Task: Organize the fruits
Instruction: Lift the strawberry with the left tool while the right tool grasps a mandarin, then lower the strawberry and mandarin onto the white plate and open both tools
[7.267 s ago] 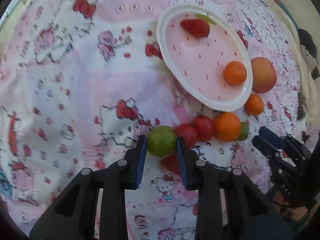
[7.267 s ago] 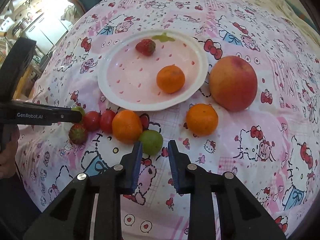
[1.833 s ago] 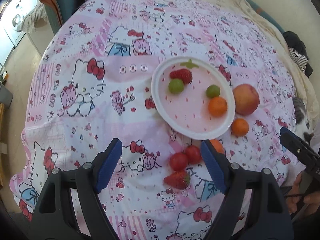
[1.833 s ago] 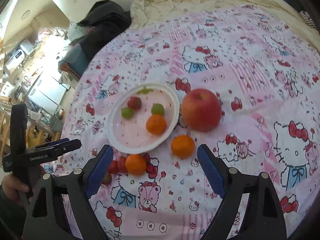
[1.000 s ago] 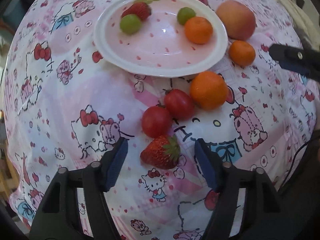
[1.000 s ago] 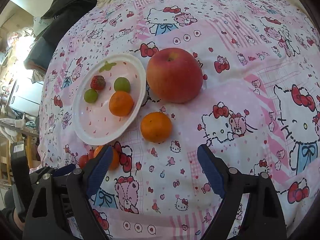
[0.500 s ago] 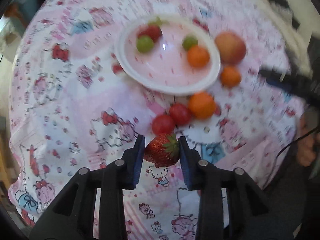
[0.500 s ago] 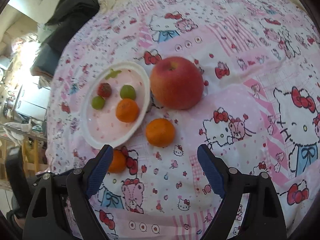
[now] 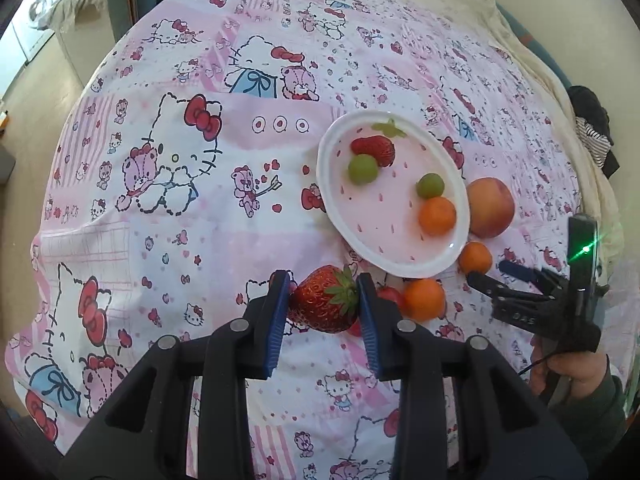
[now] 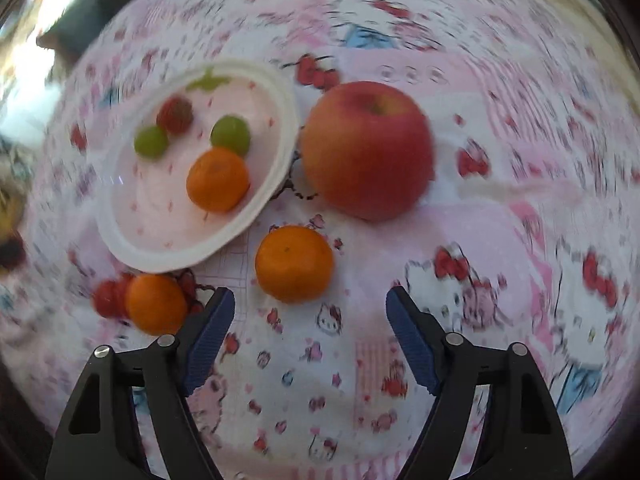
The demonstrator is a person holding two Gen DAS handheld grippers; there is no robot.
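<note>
The left tool [image 9: 323, 300] grips a strawberry [image 9: 325, 299] between its blue pads, leafy cap turned toward the right pad, held above the Hello Kitty sheet [image 9: 168, 200]. Beyond it the white plate [image 9: 328, 184] carries another strawberry [image 9: 374, 150], two green fruits [image 9: 363, 169] [image 9: 430, 186] and a mandarin [image 9: 437, 216]. Just outside the plate's right rim sits an apple [image 9: 490, 208], with a second mandarin [image 9: 475, 258] in front of it. A third mandarin [image 9: 424, 299] and a partly hidden tomato [image 9: 390, 294] lie just right of the left tool.

The right tool [image 10: 310, 312] is spread wide and holds nothing, its fingers either side of the mandarin [image 10: 294, 264] below the apple [image 10: 366, 150], short of touching it. This view is blurred. The plate [image 10: 172, 256] lies to its left, another mandarin [image 10: 156, 304] just beside the left finger
</note>
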